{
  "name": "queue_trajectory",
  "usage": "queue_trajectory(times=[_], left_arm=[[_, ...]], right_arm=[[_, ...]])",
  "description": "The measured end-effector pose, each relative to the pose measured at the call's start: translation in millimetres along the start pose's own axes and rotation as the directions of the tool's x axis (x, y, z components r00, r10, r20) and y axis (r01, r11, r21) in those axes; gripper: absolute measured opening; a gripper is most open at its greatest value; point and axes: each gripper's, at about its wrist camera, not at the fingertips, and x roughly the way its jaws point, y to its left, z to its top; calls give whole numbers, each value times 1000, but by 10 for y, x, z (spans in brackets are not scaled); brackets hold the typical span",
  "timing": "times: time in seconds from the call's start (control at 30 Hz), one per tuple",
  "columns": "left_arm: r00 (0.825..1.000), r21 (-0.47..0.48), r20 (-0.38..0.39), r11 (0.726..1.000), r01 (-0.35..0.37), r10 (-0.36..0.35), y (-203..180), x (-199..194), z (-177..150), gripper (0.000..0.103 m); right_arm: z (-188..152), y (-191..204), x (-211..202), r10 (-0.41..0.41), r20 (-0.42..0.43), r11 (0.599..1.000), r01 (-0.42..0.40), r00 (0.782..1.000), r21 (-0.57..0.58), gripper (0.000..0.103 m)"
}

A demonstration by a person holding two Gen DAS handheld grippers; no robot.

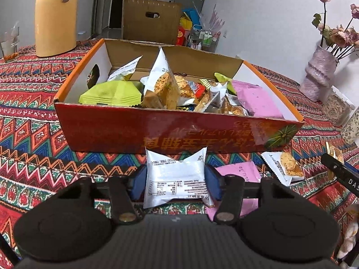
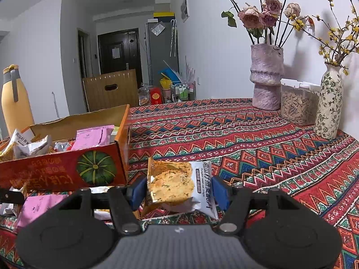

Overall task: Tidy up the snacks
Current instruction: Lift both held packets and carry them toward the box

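A patterned cloth covers the tabletop, and I see my red snack box at its middle, already heaped with packets. Most of the sorting looks done. Loose on the cloth remain a pink packet and a cracker packet, near the box's front wall. My left gripper is clamped on a white packet just before that wall. My right gripper pinches an orange cracker packet, right of the box. Only the left view looks into the box; only the right view shows both vases.
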Motion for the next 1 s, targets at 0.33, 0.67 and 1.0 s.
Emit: queue_trajectory(times=[0.33, 0.67, 1.0], left_arm=[[999, 34, 38, 999, -3, 2, -25, -290, 20, 57], [993, 87, 118, 996, 13, -23, -100, -650, 126, 57], [978, 102, 207, 995, -12, -10, -133, -811, 444, 58]], right_arm=[[5, 47, -18, 8, 7, 1000, -8, 1000, -27, 61], [185, 300, -269, 83, 45, 993, -79, 996, -91, 61], [480, 791, -316, 183, 76, 975, -172, 980, -138, 61]])
